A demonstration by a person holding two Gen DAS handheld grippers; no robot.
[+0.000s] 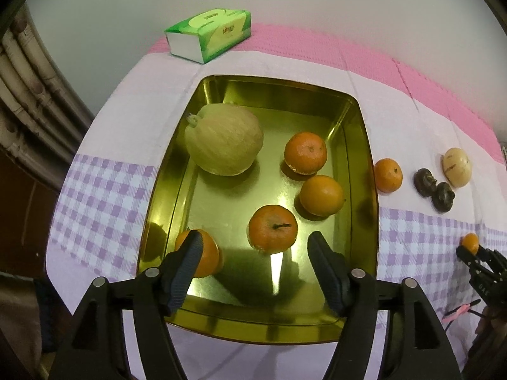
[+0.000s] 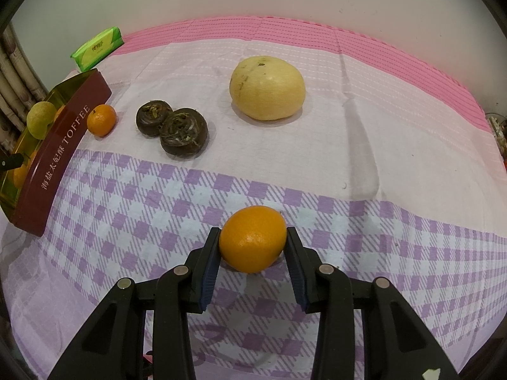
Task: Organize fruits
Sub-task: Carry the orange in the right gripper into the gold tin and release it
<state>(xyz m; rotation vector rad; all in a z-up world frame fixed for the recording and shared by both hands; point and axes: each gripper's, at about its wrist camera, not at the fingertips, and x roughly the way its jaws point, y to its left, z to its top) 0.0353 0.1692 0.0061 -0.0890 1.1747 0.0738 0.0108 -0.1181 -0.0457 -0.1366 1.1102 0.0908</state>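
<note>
The orange [image 2: 253, 239] is sitting on the checked cloth [image 2: 133, 209], pinched between the right gripper [image 2: 253, 243] fingers. Up at 10 o'clock, the gold tin [image 1: 364, 145] is holding four more oranges, with the left gripper [image 1: 255, 247] hanging wide open over it

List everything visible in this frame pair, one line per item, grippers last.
tin tray: 1, gold inside, maroon outside, on cloth
oranges in tray: 4, orange
large pale fruit in tray: 1, yellow-green
orange beside tray: 1, on cloth
dark fruits: 2, brown, touching
pale round fruit: 1, yellow, on cloth
tissue pack: 1, green, far edge
tablecloth: pink and purple check
held orange: 1, between right fingers
left gripper: open, over tray
right gripper: shut on orange
</note>
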